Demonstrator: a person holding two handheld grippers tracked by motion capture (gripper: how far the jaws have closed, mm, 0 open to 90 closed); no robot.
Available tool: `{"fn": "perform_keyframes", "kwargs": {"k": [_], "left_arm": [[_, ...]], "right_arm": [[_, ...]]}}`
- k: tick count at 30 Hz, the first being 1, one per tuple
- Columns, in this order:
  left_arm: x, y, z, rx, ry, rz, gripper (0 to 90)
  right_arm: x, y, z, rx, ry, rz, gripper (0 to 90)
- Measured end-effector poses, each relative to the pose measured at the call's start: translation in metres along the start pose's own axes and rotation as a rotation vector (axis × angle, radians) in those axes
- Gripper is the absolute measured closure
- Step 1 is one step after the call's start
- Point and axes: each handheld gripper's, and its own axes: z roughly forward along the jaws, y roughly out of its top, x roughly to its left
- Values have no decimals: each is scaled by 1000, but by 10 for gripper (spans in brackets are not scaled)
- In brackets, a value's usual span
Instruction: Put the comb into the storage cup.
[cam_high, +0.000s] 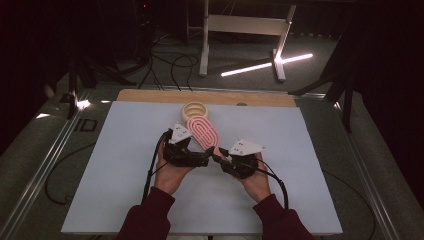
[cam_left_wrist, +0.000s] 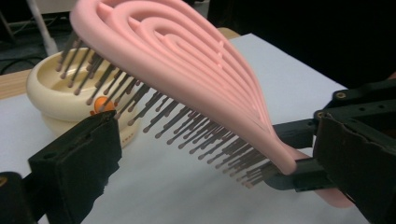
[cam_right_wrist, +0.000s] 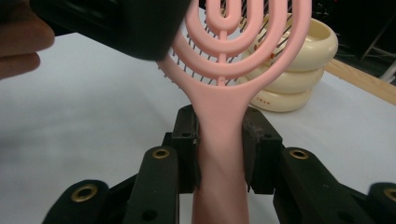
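- Pink plastic vented hairbrush (cam_high: 204, 131) raised above the middle of the white table sheet (cam_high: 125, 165), head toward the far edge; handle nearest the person
- Cream ribbed round bowl (cam_high: 194, 111) on the sheet just behind the brush head
- Left gripper (cam_high: 204, 159) left of the handle; right gripper (cam_high: 220, 152) right of it, jaws either side of the handle
- Wooden table edge (cam_high: 150, 95) behind the sheet
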Motion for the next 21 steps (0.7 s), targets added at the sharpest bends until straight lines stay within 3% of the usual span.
{"fn": "perform_keyframes", "kwargs": {"k": [5, 6, 9, 11, 13, 21], "left_arm": [[-1, 0, 2, -6, 8, -23, 74], [-1, 0, 2, -17, 4, -45, 74], [0, 0, 2, -31, -4, -69, 162], [1, 1, 2, -33, -13, -84, 201], [2, 1, 2, -37, -56, -116, 254], [6, 1, -1, -53, -83, -140, 430]], "right_arm": [[3, 0, 0, -7, -5, -6, 701], [3, 0, 0, -7, -5, -6, 701], [5, 0, 1, -13, -4, -17, 701], [5, 0, 1, -13, -4, -17, 701], [7, 0, 1, -15, -8, -34, 701], [9, 0, 2, -9, -12, -51, 702]]}}
